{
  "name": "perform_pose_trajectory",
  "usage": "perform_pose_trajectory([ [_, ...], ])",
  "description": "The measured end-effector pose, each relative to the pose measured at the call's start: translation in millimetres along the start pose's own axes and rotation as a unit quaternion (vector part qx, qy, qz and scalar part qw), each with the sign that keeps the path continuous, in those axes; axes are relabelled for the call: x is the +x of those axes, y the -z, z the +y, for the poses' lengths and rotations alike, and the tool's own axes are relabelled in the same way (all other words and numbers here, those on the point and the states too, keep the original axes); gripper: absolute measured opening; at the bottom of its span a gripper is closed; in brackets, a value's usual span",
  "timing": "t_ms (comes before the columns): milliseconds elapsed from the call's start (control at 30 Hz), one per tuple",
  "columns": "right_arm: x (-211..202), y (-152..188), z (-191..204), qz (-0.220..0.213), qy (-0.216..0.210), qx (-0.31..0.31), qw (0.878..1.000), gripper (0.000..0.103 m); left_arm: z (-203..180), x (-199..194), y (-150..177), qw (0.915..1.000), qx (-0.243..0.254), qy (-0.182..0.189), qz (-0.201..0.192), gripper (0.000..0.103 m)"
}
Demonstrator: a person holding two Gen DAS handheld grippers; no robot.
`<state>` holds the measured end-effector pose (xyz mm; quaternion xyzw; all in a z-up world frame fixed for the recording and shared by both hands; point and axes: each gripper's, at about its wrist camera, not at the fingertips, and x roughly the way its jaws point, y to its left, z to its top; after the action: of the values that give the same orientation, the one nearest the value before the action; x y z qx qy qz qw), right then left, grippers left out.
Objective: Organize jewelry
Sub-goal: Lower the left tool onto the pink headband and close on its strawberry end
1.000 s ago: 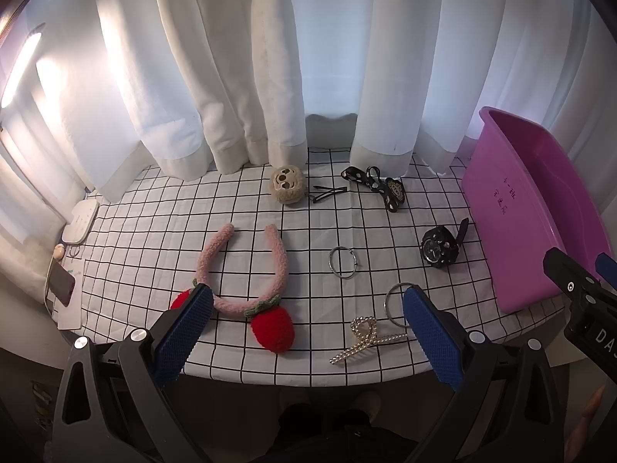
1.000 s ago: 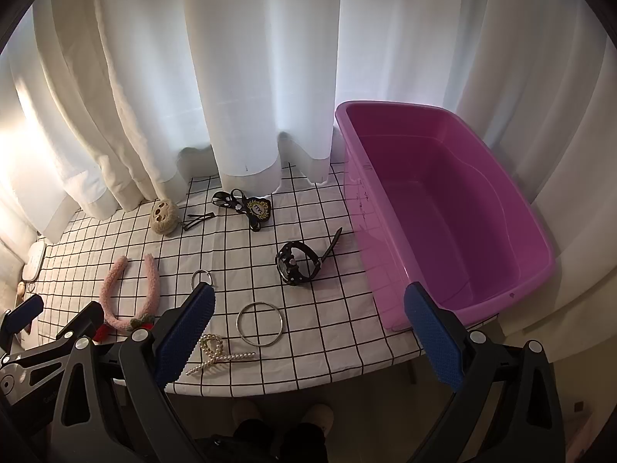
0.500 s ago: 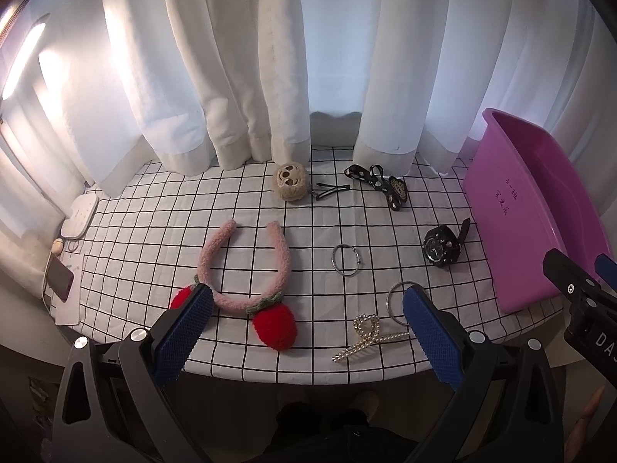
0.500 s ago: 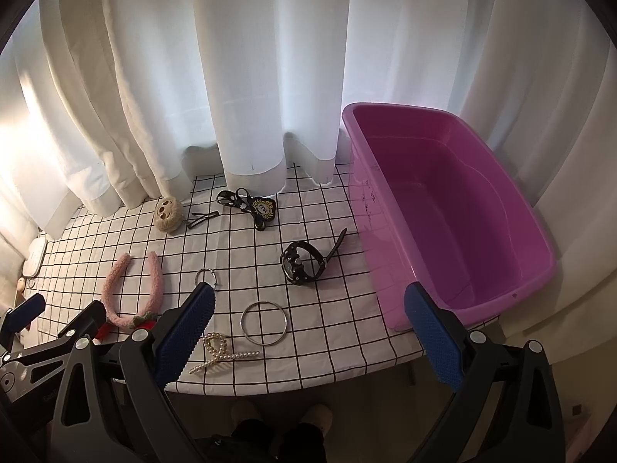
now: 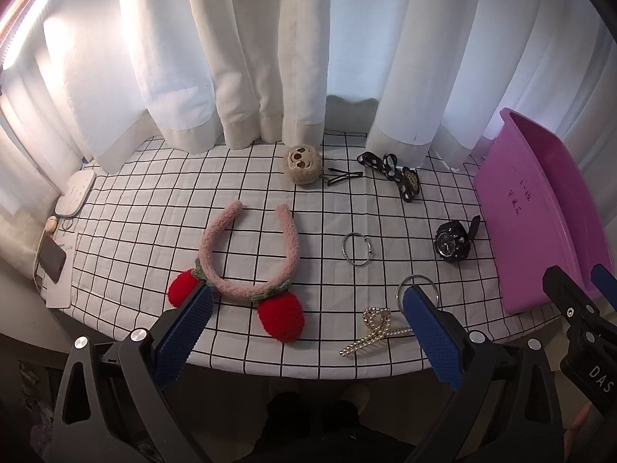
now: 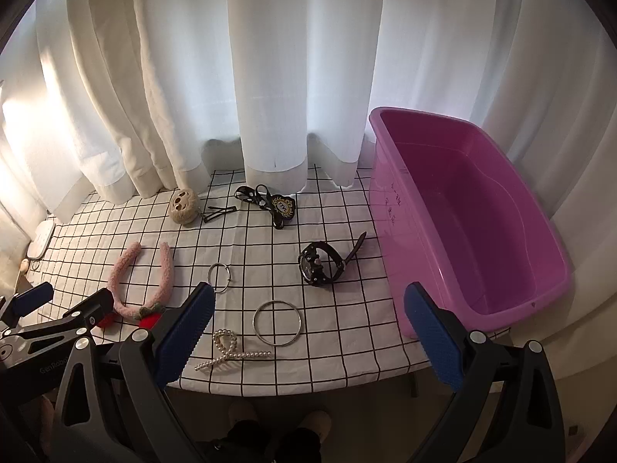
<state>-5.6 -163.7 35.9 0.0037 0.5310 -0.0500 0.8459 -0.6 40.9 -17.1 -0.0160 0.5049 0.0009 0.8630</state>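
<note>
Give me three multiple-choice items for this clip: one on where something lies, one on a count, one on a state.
1. Where does the watch lie?
A. inside the tub
B. on the checked cloth, left of the tub
C. on the pink headband

2. How many plain metal rings lie on the cloth?
A. one
B. two
C. four

3. What is in the purple tub?
A. nothing
B. the pearl clip
C. the watch

Answers:
1 B: the watch sits on the checked cloth, apart from the tub wall.
2 B: a small ring and a large ring are the only ones.
3 A: the right wrist view shows the tub's bare floor; the pearl clip lies on the cloth.
</note>
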Motion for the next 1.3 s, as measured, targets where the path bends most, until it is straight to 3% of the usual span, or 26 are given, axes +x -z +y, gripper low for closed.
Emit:
perform_pose_trajectory([
  [167,37,20,8,0.053,-0.035,-0.002,0.998,0.094,41,32,12,0.9985,-0.040,-0.011,0.035,0.097],
  [300,73,36,10,0.092,-0.052,0.010,0.994,0.094,66,64,31,0.9970,-0.045,-0.022,0.059,0.097],
  [600,140,54,16,0.136,-0.045,0.012,0.990,0.094,116,111,56,0.9960,-0.073,-0.015,0.049,0.097],
  [867,172,56,10,0.149,-0.029,0.029,0.988,0.094,135,141,27,0.9943,-0.102,-0.001,0.031,0.097],
  [967,180,53,11,0.148,-0.024,0.034,0.988,0.094,135,155,13,0.9947,-0.099,-0.013,0.025,0.097],
  [1300,204,52,26,0.157,-0.003,0.011,0.987,0.094,132,198,-3,0.9956,-0.073,-0.018,0.056,0.097],
])
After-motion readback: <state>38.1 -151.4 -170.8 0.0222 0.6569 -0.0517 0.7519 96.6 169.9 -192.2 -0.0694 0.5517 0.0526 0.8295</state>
